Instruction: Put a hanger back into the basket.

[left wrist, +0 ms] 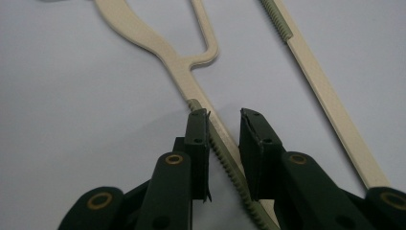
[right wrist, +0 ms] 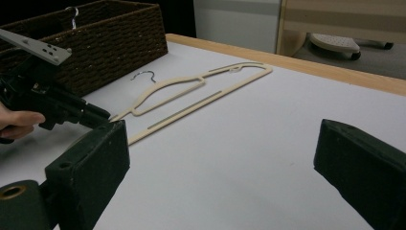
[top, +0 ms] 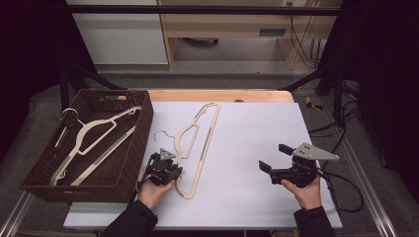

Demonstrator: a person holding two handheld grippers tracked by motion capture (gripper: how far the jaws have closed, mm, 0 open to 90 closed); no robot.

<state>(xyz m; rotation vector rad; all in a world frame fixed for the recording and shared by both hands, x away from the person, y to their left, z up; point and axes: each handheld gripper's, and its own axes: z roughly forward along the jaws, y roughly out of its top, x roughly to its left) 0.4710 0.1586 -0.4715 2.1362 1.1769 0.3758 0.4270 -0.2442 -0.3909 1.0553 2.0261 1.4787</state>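
Note:
A cream plastic hanger (top: 186,133) with a thin metal hook (top: 163,133) lies flat on the white mat (top: 247,128). My left gripper (top: 174,170) sits low over its near shoulder arm. In the left gripper view the ribbed arm of the hanger (left wrist: 179,62) runs between the jaws of the left gripper (left wrist: 224,117), close by the left pad with a sliver of mat showing before the right one. My right gripper (top: 274,157) hovers over bare mat to the right, jaws wide and empty (right wrist: 222,132). Its view shows the hanger (right wrist: 167,86) and the left gripper (right wrist: 106,117) at the hanger's end.
A dark wicker basket (top: 143,123) stands at the mat's left edge and holds a second cream hanger (top: 94,131); the basket (right wrist: 110,43) rises behind the left hand. A wooden table edge (top: 222,95) runs along the back. A cable (top: 346,187) trails from the right gripper.

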